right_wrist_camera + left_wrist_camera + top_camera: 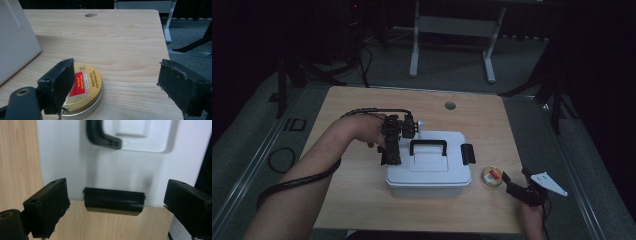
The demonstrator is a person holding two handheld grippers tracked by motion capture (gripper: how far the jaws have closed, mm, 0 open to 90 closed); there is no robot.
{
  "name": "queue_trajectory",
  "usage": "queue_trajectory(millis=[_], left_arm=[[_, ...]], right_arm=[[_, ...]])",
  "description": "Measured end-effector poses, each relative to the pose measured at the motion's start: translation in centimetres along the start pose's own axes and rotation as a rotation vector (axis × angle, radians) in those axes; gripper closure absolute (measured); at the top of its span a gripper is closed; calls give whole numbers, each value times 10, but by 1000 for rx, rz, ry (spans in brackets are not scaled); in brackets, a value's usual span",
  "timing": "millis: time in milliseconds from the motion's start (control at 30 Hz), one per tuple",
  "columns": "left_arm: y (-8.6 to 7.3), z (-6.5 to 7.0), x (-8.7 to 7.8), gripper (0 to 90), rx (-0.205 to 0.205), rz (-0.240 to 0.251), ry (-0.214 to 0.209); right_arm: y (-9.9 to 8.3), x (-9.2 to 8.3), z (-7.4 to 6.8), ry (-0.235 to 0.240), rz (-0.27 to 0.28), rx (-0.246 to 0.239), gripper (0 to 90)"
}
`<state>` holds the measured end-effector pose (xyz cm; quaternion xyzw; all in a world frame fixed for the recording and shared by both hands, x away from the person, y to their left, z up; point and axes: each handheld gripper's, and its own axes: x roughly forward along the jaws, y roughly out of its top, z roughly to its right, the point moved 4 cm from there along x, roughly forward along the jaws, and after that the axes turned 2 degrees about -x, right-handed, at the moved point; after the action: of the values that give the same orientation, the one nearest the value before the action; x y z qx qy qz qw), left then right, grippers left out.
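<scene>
A white lidded plastic box (432,170) stands mid-table, with a black carry handle (428,146) and a black latch (467,153) on its right end. My left gripper (390,150) is over the box's left end. In the left gripper view it (114,190) is open, and its jaws straddle the left black latch (113,201) without touching it. A round gold tin (492,177) with a red label lies to the right of the box. My right gripper (515,175) is just right of the tin and open (117,66). The tin (87,87) sits partly behind its left jaw.
The wooden table (362,200) has a round cable hole (450,105) near its far edge. The box's white side wall (15,42) rises left of the tin. A white desk frame (452,25) stands on the floor beyond. The table's right edge (165,45) is close to my right gripper.
</scene>
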<state>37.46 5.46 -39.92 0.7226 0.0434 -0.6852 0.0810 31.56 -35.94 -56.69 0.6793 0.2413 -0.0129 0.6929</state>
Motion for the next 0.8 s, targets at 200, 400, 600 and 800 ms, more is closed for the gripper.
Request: queue_trajectory(millis=[200, 400, 600, 800], left_arm=[[7, -5, -2, 50, -58, 12, -46], [14, -8, 4, 46, -52, -17, -58], [22, -10, 6, 133, -31, -20, -26], [33, -12, 4, 268, 9, -9, -39]], right_arm=[[0, 0, 0, 0, -2, -5, 135], [0, 0, 0, 0, -2, -2, 135], [0, 0, 0, 0, -1, 0, 135], [0, 0, -1, 2, -3, -6, 135]])
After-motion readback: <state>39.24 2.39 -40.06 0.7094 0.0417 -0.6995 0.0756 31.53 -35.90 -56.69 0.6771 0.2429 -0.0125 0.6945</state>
